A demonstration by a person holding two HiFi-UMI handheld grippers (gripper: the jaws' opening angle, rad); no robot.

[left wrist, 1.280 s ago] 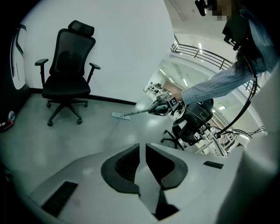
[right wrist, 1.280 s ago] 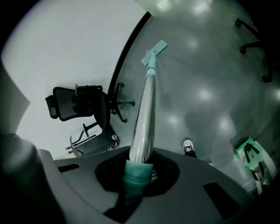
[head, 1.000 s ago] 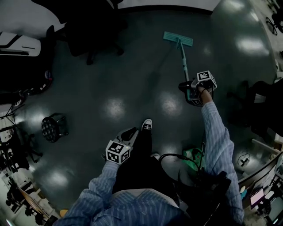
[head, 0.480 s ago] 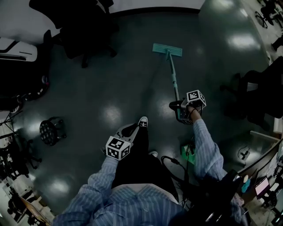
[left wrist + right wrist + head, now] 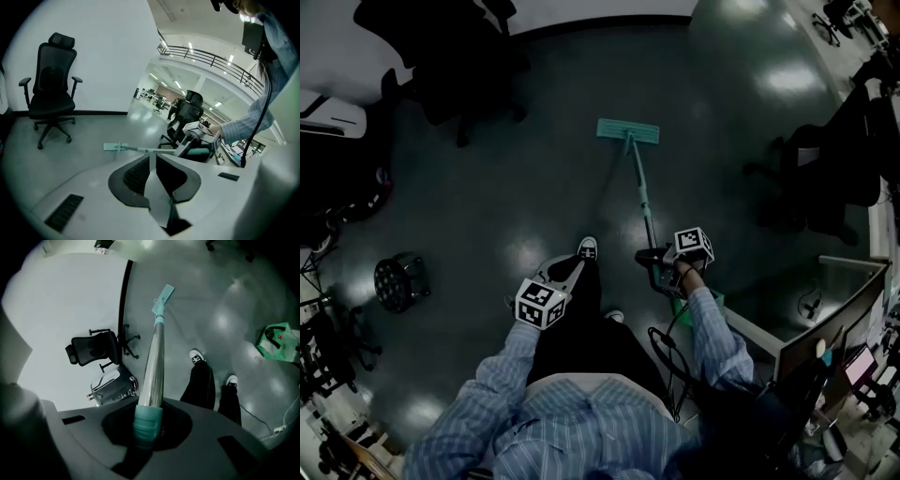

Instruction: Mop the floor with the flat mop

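The flat mop's teal head (image 5: 628, 131) lies flat on the dark glossy floor ahead of me. Its metal handle (image 5: 641, 199) slants back to my right gripper (image 5: 661, 267), which is shut on the handle's teal grip end (image 5: 147, 423). In the right gripper view the handle (image 5: 156, 362) runs up to the mop head (image 5: 164, 294). My left gripper (image 5: 558, 277) hangs by my left leg, shut with nothing in it. The left gripper view shows its jaws (image 5: 152, 159) closed, with the mop head (image 5: 112, 146) and the right gripper (image 5: 199, 140) beyond.
A black office chair (image 5: 459, 56) stands by the white wall at the far left. A round black stool (image 5: 397, 281) is at the left. Another dark chair (image 5: 825, 178) stands right. A green bag (image 5: 276, 341) and cables (image 5: 670, 347) lie near my feet (image 5: 588, 248).
My right gripper has drawn back toward my body with the handle, dragging the mop head nearer across the floor. The left gripper has stayed by my leg.
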